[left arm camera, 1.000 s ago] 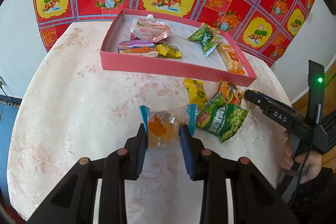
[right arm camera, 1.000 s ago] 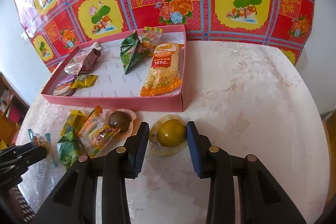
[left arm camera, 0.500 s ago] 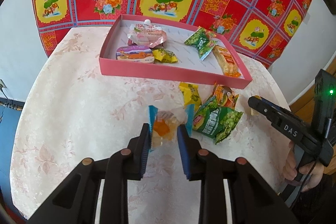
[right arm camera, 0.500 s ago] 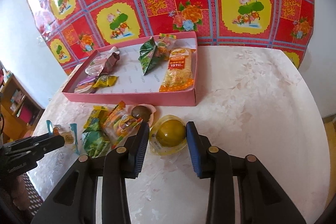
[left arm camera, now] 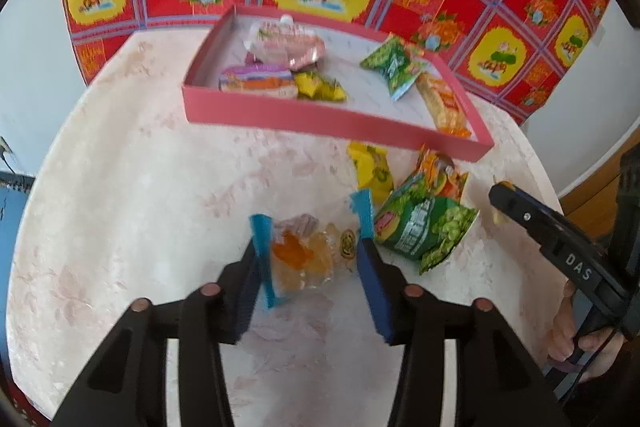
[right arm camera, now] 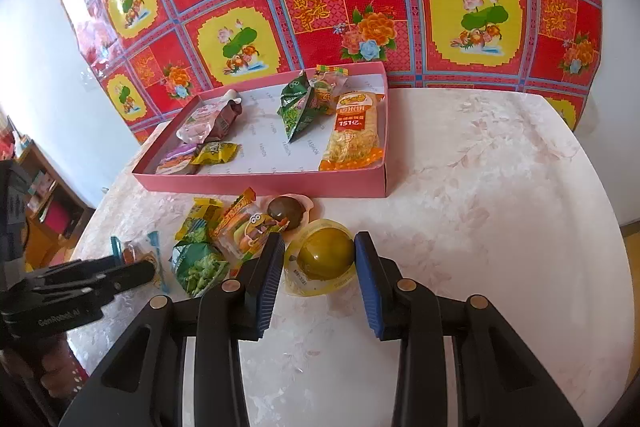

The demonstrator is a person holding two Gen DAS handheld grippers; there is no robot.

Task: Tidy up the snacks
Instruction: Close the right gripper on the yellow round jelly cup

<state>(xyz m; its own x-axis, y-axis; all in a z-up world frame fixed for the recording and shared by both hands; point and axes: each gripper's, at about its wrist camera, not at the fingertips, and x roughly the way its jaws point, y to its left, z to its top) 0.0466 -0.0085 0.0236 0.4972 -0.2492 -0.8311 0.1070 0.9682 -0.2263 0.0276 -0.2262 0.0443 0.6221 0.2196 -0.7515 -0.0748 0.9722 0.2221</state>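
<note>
Clear crinkly candy bag (left arm camera: 306,259), light & slippery, sits on counter (left arm camera: 132,187) between left gripper (left arm camera: 310,263) jaws just opened, so grip its middle; right gripper (right arm camera: 316,269) jaws clamp jelly cup (right arm camera: 325,257).

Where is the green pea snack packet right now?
The green pea snack packet lies on the table, outside the pink tray. In the left wrist view it is just right of the left gripper, below the yellow packet.
</note>
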